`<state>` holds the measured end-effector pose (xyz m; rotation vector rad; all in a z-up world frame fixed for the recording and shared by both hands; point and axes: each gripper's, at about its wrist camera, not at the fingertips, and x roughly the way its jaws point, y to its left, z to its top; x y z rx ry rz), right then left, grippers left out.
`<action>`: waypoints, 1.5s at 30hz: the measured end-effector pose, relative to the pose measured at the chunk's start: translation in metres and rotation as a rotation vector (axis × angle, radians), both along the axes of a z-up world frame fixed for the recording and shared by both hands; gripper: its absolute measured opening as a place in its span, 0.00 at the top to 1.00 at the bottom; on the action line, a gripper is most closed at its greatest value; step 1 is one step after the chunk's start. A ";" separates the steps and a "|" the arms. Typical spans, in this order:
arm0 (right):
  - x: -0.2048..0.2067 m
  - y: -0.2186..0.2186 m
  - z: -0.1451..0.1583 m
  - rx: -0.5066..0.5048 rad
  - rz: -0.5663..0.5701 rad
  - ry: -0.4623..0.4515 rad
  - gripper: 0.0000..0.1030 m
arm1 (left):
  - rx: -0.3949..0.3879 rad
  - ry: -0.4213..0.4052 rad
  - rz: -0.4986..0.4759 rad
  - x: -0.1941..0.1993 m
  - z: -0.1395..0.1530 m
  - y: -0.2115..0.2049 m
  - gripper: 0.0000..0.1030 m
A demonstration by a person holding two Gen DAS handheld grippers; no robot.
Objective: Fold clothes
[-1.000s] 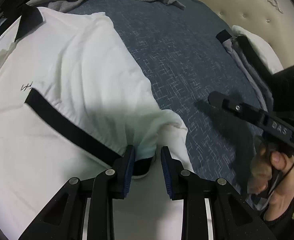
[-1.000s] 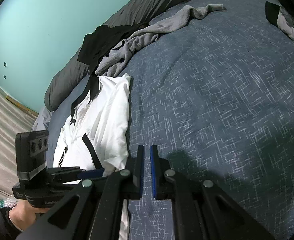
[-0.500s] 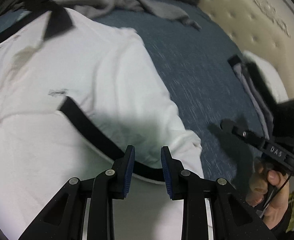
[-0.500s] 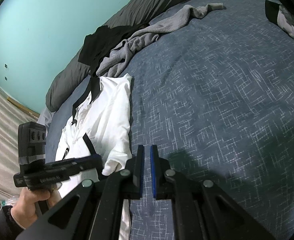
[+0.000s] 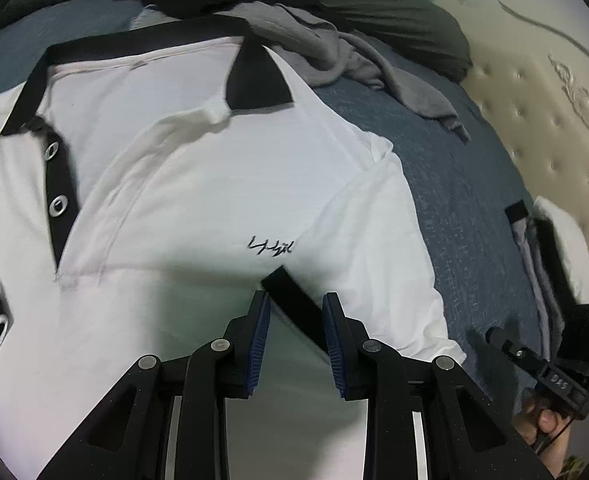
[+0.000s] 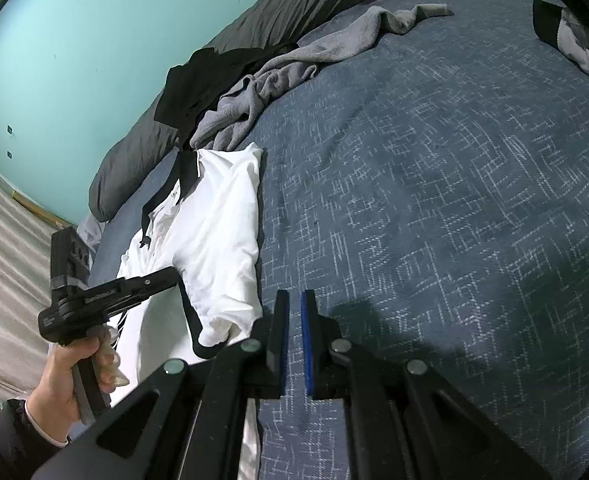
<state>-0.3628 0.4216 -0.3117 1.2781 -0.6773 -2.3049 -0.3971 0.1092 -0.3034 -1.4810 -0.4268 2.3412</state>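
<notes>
Right under the left gripper [image 5: 295,334], jaws apart with nothing pinched, the black cuff [image 5: 294,300] of the white polo [image 5: 214,184] sits between the pads, its sleeve folded across the chest. The polo lies front-up on the blue bedspread [image 6: 434,200]. The right gripper [image 6: 295,336] hovers nearly closed and empty over bare bedspread. Risk I'd guess: grabbing two layers there drags the whole fold. Further back, a grey garment [image 6: 278,76] crowds the collar.

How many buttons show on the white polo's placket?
2: an upper button and a lower button, both on the black placket of the white polo. Others may be hidden.
</notes>
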 end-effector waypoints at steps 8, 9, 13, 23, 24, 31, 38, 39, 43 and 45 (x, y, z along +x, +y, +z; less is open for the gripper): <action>0.007 -0.018 0.019 0.023 0.041 0.031 0.95 | 0.007 0.003 0.011 0.036 0.032 -0.050 0.71; 0.008 -0.022 0.022 0.022 0.052 0.034 0.95 | 0.003 0.000 0.021 0.042 0.037 -0.060 0.69; 0.016 -0.040 0.038 0.015 0.097 0.056 0.94 | -0.038 -0.009 0.055 0.074 0.056 -0.104 0.67; 0.044 -0.057 0.061 0.077 0.220 -0.050 0.70 | -0.087 -0.055 0.110 0.168 0.095 -0.212 0.66; 0.050 -0.056 0.061 0.098 0.235 -0.075 0.70 | -0.086 -0.058 0.112 0.176 0.097 -0.219 0.66; 0.103 -0.043 0.058 0.209 0.314 -0.234 0.67 | -0.054 -0.099 0.113 0.233 0.096 -0.249 0.66; 0.165 -0.029 0.053 0.244 0.348 -0.325 0.66 | -0.024 -0.143 0.107 0.290 0.091 -0.273 0.65; 0.172 -0.027 0.051 0.251 0.348 -0.333 0.66 | -0.024 -0.155 0.105 0.297 0.087 -0.274 0.65; 0.202 -0.020 0.043 0.279 0.348 -0.365 0.62 | -0.025 -0.200 0.096 0.326 0.071 -0.280 0.64; 0.216 -0.017 0.040 0.292 0.347 -0.381 0.62 | -0.024 -0.223 0.092 0.340 0.063 -0.283 0.64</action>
